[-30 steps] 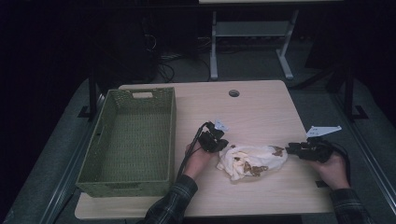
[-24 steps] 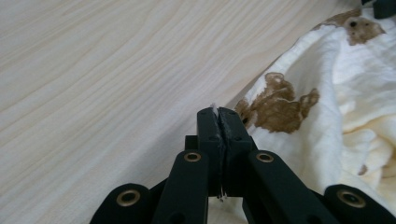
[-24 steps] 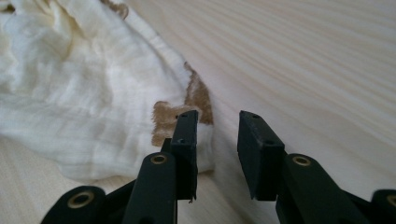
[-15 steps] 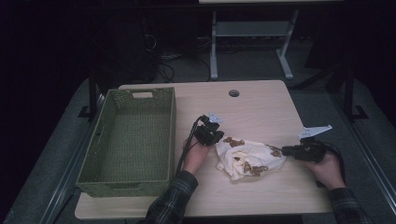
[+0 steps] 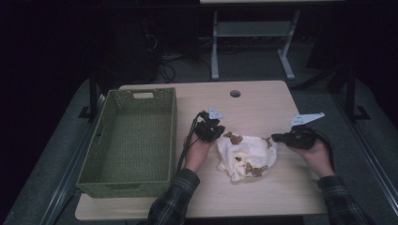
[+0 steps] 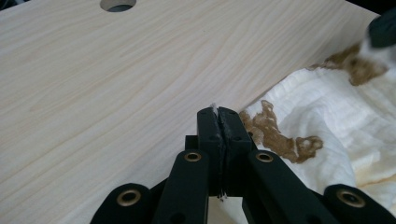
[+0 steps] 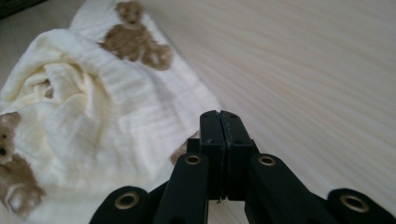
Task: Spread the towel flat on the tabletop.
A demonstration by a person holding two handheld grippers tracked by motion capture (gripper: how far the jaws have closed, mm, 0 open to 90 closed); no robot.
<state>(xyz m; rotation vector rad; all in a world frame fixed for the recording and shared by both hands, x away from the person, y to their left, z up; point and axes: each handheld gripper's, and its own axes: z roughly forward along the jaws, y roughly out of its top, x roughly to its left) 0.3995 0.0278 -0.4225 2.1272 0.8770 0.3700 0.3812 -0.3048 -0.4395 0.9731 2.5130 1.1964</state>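
A cream cloth (image 5: 246, 157) printed with brown teddy bears lay crumpled on the pale wooden table (image 5: 263, 105), towards its near edge and between the person's two hands. The left gripper (image 5: 215, 132) sat at the cloth's left end with its jaws pressed together on a thin sliver of the fabric's edge, as the left gripper view showed. The right gripper (image 5: 276, 138) was at the cloth's right end; its jaws had just been closing and now stood together, a corner of the cloth (image 7: 93, 93) lying right under them, though I could not tell whether any fabric was caught. A green woven basket (image 5: 129, 140) stood at the left of the table, well apart from the cloth.
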